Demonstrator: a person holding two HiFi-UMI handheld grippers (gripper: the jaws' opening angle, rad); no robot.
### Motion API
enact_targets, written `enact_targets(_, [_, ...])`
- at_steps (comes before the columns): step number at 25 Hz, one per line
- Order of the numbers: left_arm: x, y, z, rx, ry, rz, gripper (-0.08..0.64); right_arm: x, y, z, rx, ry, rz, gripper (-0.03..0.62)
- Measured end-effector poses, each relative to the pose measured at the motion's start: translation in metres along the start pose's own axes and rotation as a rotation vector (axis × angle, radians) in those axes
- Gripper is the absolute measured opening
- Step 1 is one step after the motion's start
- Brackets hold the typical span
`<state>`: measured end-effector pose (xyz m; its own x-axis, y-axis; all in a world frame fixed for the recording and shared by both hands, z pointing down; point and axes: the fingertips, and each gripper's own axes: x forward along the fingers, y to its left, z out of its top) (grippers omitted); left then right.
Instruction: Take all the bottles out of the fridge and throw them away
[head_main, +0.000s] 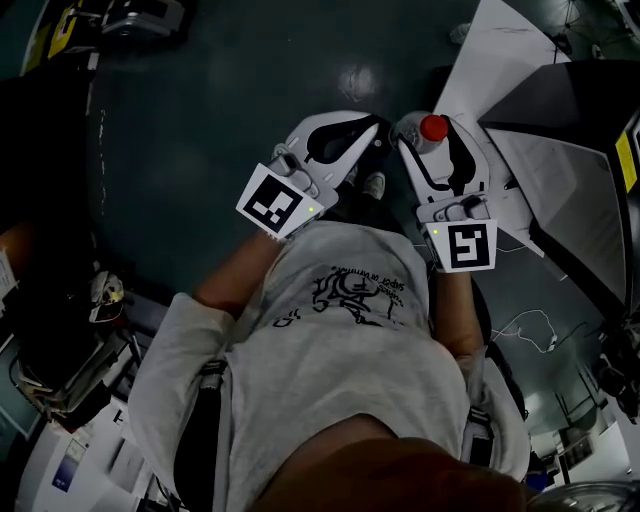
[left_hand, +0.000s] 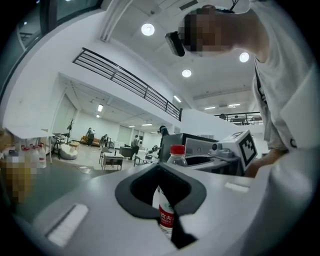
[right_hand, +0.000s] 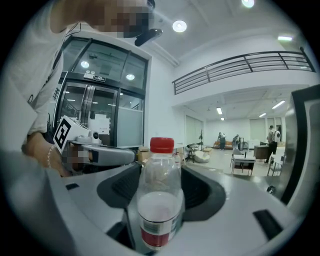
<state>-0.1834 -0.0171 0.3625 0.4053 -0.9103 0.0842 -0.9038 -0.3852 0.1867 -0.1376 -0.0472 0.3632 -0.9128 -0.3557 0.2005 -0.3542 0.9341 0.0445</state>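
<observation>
Right gripper is pinching the bottle, with the jaws clamping its clear body from both sides. The bottle's long axis is running across the jaws, and its red cap is pointing up toward the head camera. So the task's thing is already sitting in the right jaws, and the right hand is the one carrying it.

Left gripper is hovering just beside it at about the same height, jaws narrowly spread and gripping nothing — its own view is only showing the right gripper's bottle through the gap.

Both grippers are sitting close in front of the person's torso, over a dark glossy floor, with no desk under them. White panels and a dark boxy unit are lying to the right; can't tell if that's the fridge.

No bin is showing in any view, so I'm judging the next move as carry-and-drop — it's hinging on locating the bin first.

The room is reading as a big open hall: white walls, mezzanine railing, ceiling spots, glass doors, people far off
</observation>
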Motion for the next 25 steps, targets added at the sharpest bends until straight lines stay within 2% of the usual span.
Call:
enact_targets(8, [-0.004,0.002,-0.038,-0.01,0.034,-0.001,0.008,0.004,0.01,-0.041,-0.007,0.028,-0.017,0.265])
enact_targets(25, [-0.016,0.013,-0.124,-0.044,0.098,-0.009,0.008,0.024,0.046,-0.125,0.075,0.049,-0.049,0.265])
